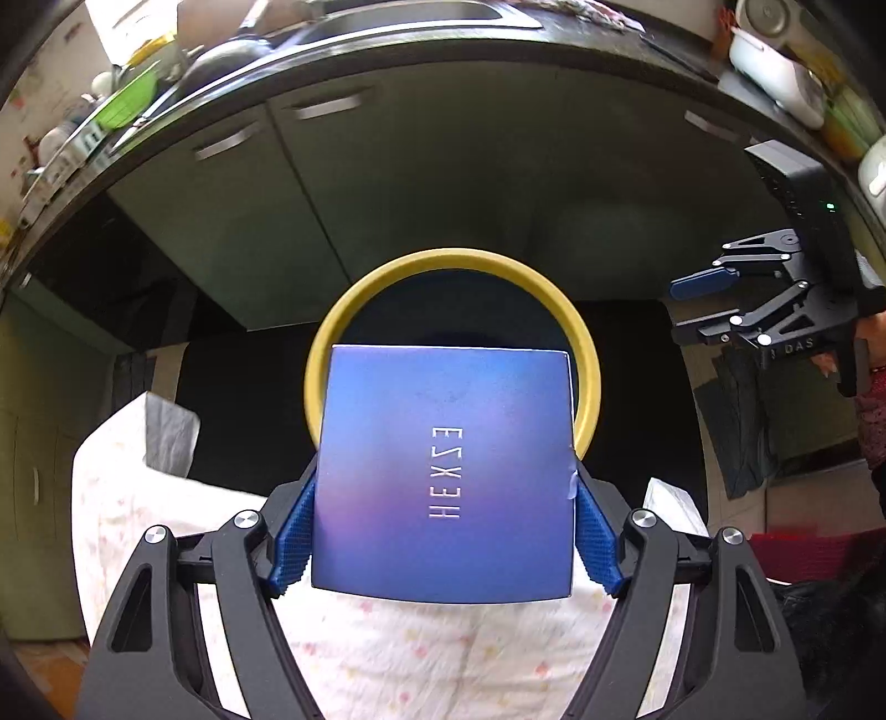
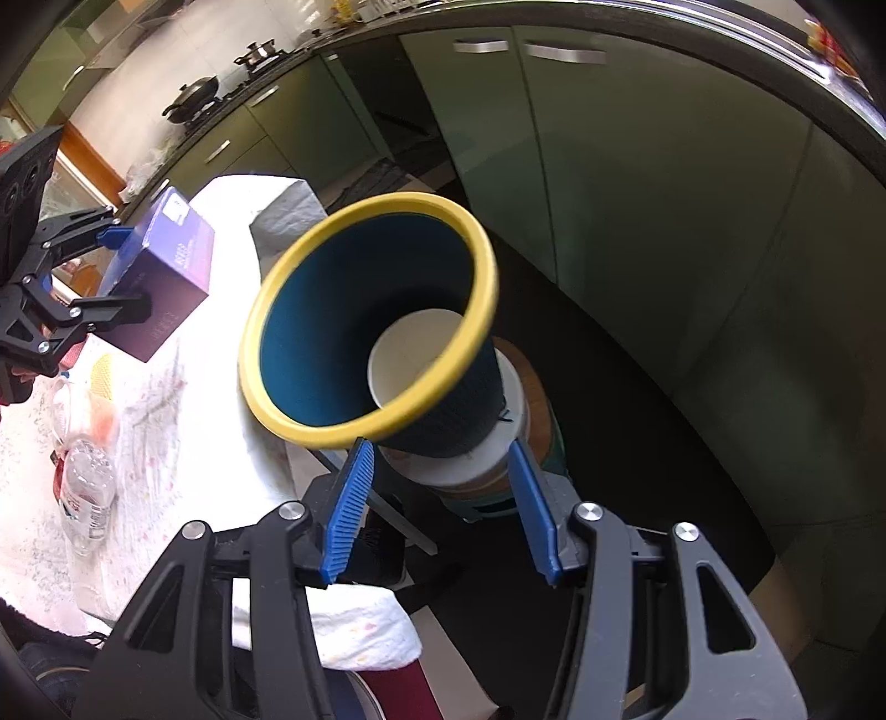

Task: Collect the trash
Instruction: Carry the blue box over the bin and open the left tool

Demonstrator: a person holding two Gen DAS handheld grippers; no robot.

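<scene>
My left gripper (image 1: 443, 531) is shut on a blue-purple box (image 1: 443, 471) marked HEXZE, held in front of the yellow-rimmed bin (image 1: 451, 266). The box (image 2: 166, 277) and the left gripper (image 2: 119, 271) also show in the right wrist view, at the left over the table. The bin (image 2: 365, 332) is dark blue inside with a white paper cup (image 2: 410, 360) in it. My right gripper (image 2: 443, 498) is open, its blue pads either side of the bin's base without touching. It also shows open and empty at the right of the left wrist view (image 1: 686, 310).
A table with a white patterned cloth (image 2: 155, 399) carries a crushed clear plastic bottle (image 2: 83, 487) and crumpled paper (image 2: 288, 216). Green kitchen cabinets (image 2: 609, 194) stand behind the bin under a dark countertop (image 1: 443, 39). A pan (image 2: 191, 97) sits on the stove.
</scene>
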